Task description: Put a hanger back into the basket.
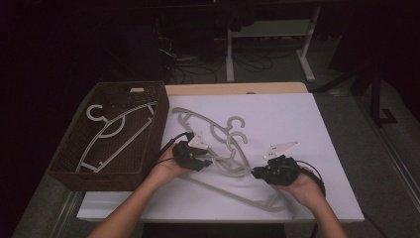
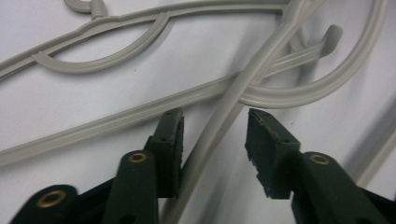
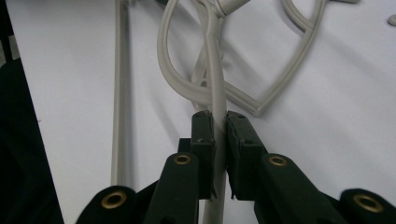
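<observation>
Several grey plastic hangers [image 1: 218, 131] lie tangled on the white table top [image 1: 297, 124]. My right gripper [image 1: 256, 173] is shut on one thin hanger bar [image 3: 215, 79], which runs straight out from between its pads [image 3: 220, 130]. My left gripper [image 1: 208, 161] faces it from the left. Its jaws [image 2: 215, 135] straddle a hanger bar [image 2: 233, 98] that runs between them close to the left pad, with a clear gap to the right pad. Other hanger arms and a hook [image 2: 327, 42] cross just beyond the fingertips.
A dark wicker basket [image 1: 157, 124] stands at the table's left with grey hangers [image 1: 111, 134] inside. A long hanger bar [image 1: 233, 196] lies near the front edge. Desk legs and cables sit on the dark floor beyond the table.
</observation>
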Demonstrator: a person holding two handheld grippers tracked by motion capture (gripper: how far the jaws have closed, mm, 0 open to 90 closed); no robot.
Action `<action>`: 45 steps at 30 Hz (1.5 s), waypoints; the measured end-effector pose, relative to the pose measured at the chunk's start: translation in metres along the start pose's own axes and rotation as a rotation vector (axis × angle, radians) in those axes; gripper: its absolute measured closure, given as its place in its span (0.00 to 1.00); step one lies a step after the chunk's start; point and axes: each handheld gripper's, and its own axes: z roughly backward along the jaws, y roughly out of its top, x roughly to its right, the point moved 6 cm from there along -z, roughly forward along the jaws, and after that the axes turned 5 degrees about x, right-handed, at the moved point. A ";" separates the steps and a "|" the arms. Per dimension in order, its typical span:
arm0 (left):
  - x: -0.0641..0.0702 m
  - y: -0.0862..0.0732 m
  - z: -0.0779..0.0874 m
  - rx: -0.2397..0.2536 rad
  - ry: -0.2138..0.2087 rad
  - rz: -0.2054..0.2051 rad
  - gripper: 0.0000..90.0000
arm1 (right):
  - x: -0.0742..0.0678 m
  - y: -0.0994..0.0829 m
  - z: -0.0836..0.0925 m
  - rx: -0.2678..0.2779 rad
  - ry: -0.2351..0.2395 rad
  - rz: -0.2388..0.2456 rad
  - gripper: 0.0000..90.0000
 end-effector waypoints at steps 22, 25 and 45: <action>0.022 0.000 0.005 -0.011 -0.146 -0.146 0.92 | 0.014 0.002 0.001 0.043 -0.072 -0.003 0.70; 0.022 0.000 0.005 -0.007 -0.161 -0.118 0.92 | 0.013 0.004 0.002 0.069 -0.077 -0.011 0.57; 0.000 0.024 0.035 0.084 -0.087 0.151 0.92 | 0.007 0.017 0.034 0.222 -0.108 -0.042 0.32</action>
